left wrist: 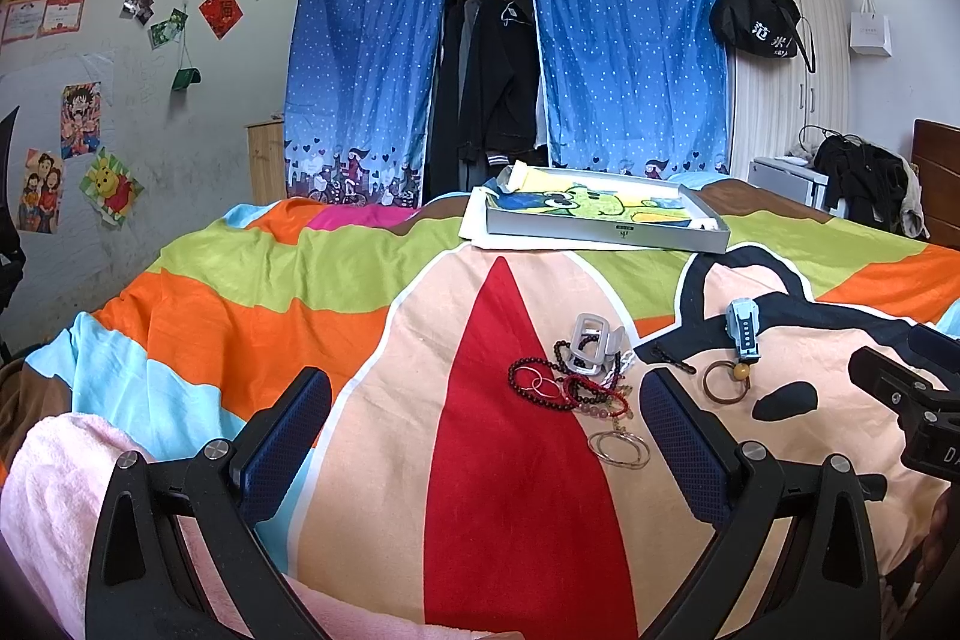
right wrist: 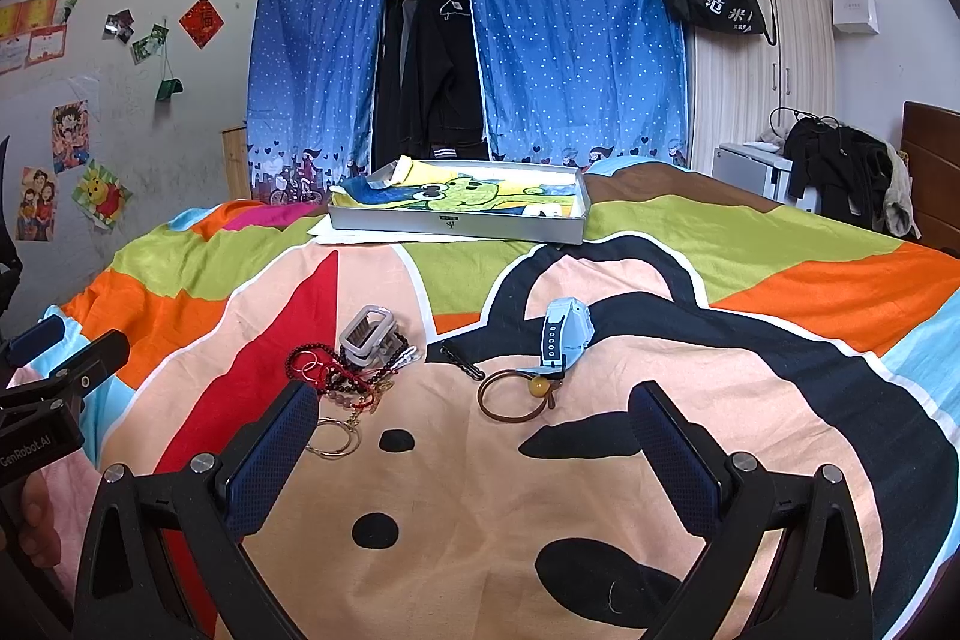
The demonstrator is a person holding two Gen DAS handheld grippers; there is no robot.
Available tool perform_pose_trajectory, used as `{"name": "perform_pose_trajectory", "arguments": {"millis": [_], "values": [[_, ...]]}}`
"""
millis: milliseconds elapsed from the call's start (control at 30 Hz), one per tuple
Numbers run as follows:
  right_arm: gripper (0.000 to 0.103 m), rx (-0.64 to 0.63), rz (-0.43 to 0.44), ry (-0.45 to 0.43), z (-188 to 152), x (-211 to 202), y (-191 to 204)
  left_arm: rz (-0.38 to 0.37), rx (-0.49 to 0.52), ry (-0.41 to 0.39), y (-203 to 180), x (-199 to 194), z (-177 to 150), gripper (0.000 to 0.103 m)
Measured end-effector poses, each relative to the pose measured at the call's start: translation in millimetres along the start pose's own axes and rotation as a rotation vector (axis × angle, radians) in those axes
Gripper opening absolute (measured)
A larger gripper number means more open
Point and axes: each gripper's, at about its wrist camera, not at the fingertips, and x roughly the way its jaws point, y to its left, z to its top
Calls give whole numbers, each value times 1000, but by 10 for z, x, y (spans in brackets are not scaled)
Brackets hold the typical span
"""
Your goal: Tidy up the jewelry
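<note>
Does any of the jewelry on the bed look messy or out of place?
Yes. The bead bracelets lie tangled in one heap with thin rings, partly under a grey clip. The black hair clip lies apart, alone. The box holds no jewelry.

Grey-white walls (left wrist: 198,112) pinned with posters (left wrist: 81,119), blue dotted curtained wardrobe (left wrist: 372,58) hanging open, pale cupboard (left wrist: 780,88) right, colourful cartoon bedspread (left wrist: 270,268) across bed.

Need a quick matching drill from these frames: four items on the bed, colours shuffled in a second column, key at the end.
Items:
1. watch
2. hair clip
3. bangle with bead
4. box

Colours:
A. brown
B. silver-grey, shallow, a cartoon cloth inside
C. light blue
D. grey, lying on the beaded bracelets

Pairs: 1-C, 2-D, 3-A, 4-B
</note>
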Motion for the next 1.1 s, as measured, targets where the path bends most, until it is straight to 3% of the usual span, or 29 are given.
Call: {"name": "perform_pose_trajectory", "arguments": {"millis": [233, 800, 967, 1100], "values": [[103, -1, -4, 8, -27, -4, 13, -4, 16, 49, -50, 118, -125, 101], [103, 99, -67, 83, -18, 225, -384, 4, 90, 306, -45, 552, -63, 101], [103, -27, -72, 124, 24, 403, -446, -56, 77, 354, 38, 761, 78, 101], [103, -34, 11, 184, 43, 606, -517, -136, 94, 364, 58, 952, 187, 101]]}}
